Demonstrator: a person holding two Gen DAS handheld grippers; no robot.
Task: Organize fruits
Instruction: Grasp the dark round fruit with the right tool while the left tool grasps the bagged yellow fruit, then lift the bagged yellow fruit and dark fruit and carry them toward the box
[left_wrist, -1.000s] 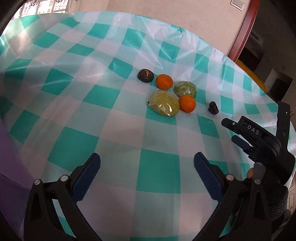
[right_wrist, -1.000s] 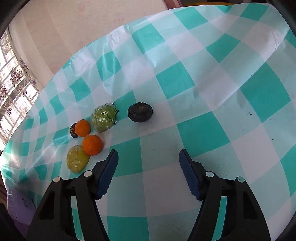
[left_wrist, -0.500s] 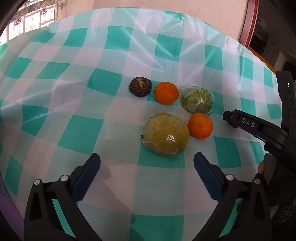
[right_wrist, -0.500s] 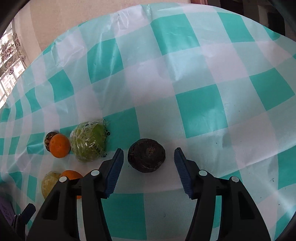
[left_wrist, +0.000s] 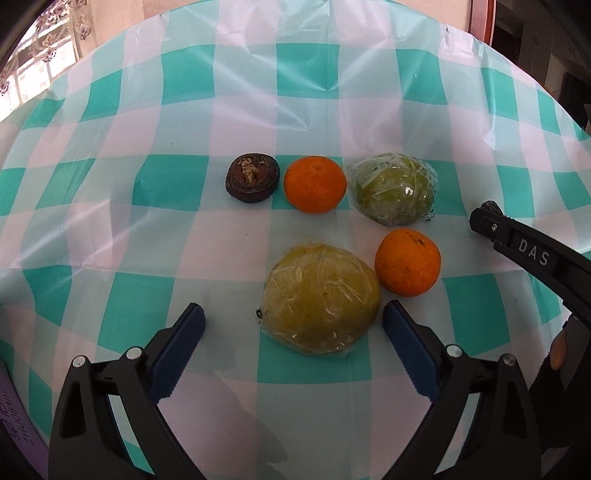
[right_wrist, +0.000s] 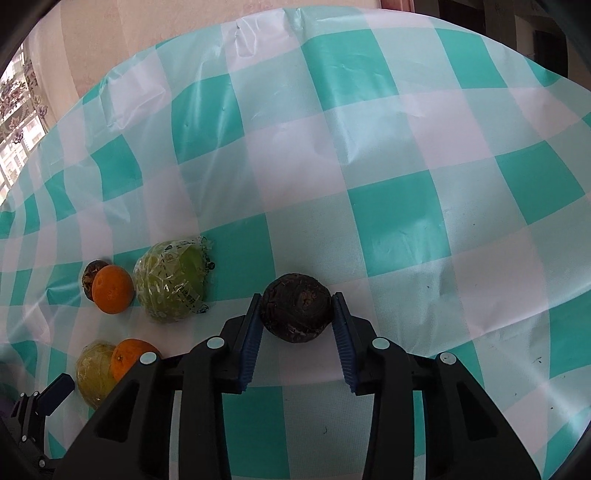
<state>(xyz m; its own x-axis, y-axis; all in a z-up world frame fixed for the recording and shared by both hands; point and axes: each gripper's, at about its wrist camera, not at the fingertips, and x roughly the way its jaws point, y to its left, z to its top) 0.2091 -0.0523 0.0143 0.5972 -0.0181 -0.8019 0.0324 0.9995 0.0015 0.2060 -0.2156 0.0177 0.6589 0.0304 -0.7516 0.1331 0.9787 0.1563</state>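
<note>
My right gripper (right_wrist: 295, 314) is shut on a dark round fruit (right_wrist: 295, 312) that rests on the checked tablecloth (right_wrist: 369, 147). My left gripper (left_wrist: 293, 325) is open with its fingers on either side of a wrapped yellow-green fruit (left_wrist: 321, 301). Just right of that fruit lies an orange (left_wrist: 407, 262). Behind them stand in a row a second dark fruit (left_wrist: 252, 178), another orange (left_wrist: 315, 184) and a wrapped green fruit (left_wrist: 393, 189). The right gripper's finger (left_wrist: 532, 254) shows at the right of the left wrist view.
The table is covered with a teal and white checked cloth (left_wrist: 184, 110). A wall (right_wrist: 147, 22) and a window (right_wrist: 14, 122) lie beyond its far edge. A doorway (left_wrist: 546, 44) is at the far right.
Both grippers moved forward and down. The right gripper's jaws closed onto the dark fruit. The left gripper came up around the wrapped yellow-green fruit and stayed open.
</note>
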